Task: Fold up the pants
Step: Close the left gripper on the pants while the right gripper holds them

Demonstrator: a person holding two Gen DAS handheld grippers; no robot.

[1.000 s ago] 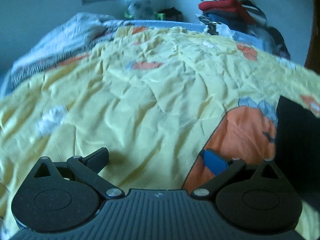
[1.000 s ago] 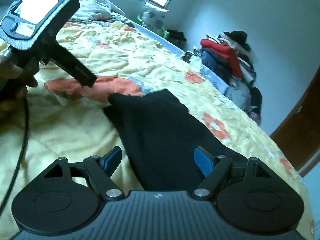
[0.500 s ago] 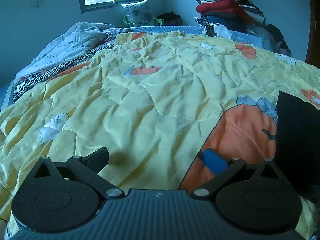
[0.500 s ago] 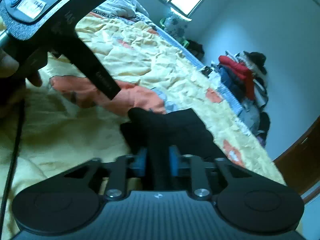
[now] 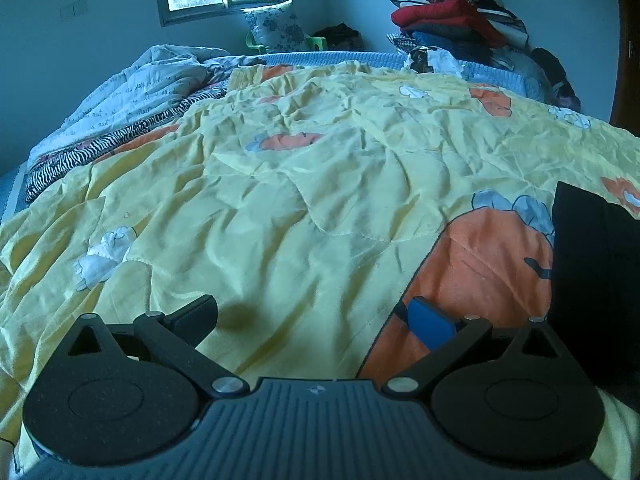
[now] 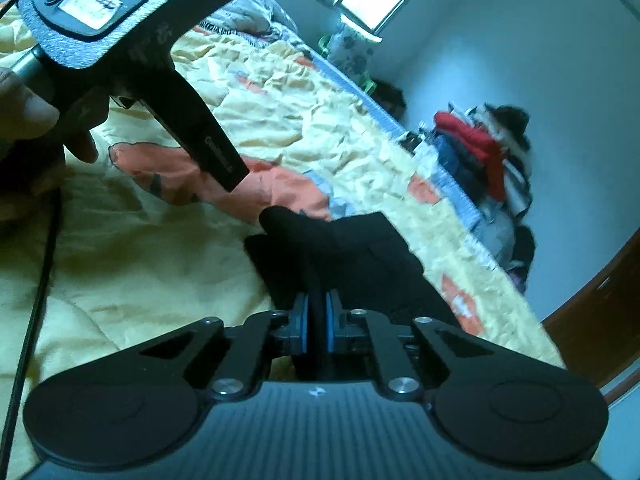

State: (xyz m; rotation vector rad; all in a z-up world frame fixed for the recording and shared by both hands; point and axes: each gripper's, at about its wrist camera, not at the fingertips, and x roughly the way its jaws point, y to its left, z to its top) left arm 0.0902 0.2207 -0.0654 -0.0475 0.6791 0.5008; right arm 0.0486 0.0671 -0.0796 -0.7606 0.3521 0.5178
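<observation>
Yellow quilt [image 5: 304, 184] covers the bed; right gripper [image 6: 316, 320] jaws, just closed, clench black pants [image 6: 360, 256]; left gripper [image 5: 316, 316] jaws spread beside them.

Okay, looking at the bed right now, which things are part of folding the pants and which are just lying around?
Part of the job:
black pants
right tongs, shut on the pants
left tongs, open over the quilt
yellow quilt, the folding surface

Just lying around:
clothes pile
flowered pillow
white blanket
green stool
</observation>
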